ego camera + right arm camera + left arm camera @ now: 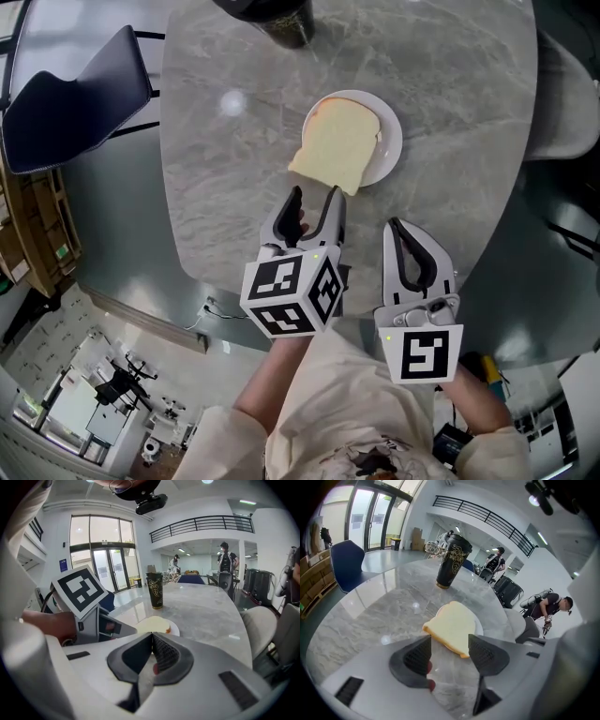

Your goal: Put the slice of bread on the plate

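Note:
A pale slice of bread (337, 145) lies on the small white plate (392, 141), its near corner hanging over the plate's rim above the grey marble table (216, 169). My left gripper (314, 197) hovers just short of that corner, jaws open and nothing between them. In the left gripper view the bread (452, 627) shows beyond the spread fingertips of the left gripper (450, 651), apart from them. My right gripper (398, 230) hangs to the right, over the table's near edge, shut and empty. The right gripper view shows the right gripper (152, 637) with its pads together, the plate (174, 630) beyond.
A tall black cup (452, 562) with gold print stands at the table's far side, behind the plate. A dark blue chair (70, 94) sits left of the table and a grey seat (567, 103) at its right. People stand in the hall behind.

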Tool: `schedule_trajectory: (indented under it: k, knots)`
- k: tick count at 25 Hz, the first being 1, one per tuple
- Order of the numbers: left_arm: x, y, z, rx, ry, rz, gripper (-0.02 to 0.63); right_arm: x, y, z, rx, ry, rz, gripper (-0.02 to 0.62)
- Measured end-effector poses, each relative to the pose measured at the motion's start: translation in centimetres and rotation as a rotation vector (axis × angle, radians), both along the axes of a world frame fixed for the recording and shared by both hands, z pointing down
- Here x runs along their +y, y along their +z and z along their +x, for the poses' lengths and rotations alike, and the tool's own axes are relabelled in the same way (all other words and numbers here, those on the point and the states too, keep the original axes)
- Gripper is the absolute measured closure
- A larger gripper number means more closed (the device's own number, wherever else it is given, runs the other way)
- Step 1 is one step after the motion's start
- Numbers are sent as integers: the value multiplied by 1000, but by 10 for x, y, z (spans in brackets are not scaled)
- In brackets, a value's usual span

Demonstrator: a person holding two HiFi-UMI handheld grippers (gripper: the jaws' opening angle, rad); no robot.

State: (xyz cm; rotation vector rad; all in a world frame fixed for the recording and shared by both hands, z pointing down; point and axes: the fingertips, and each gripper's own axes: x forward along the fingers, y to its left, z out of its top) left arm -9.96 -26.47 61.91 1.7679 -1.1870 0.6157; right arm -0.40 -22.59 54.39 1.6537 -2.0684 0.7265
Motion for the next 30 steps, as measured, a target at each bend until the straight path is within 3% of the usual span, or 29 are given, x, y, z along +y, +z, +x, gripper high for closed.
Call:
schedule_trajectory:
  k: [6,11,25,30]
  knots:
    - [16,-30,6,43,-29,45,374,18,-17,8,14,-21,39,588]
    - [47,-87,27,158,-57,86,379,49,-53,22,5,-44,56,589]
    - [109,-165,47,156,-47,178,414,100,-114,62,20,-80,141,589]
    - [131,-191,46,131,-52,206,492,115,-139,74,37,-92,174,589]
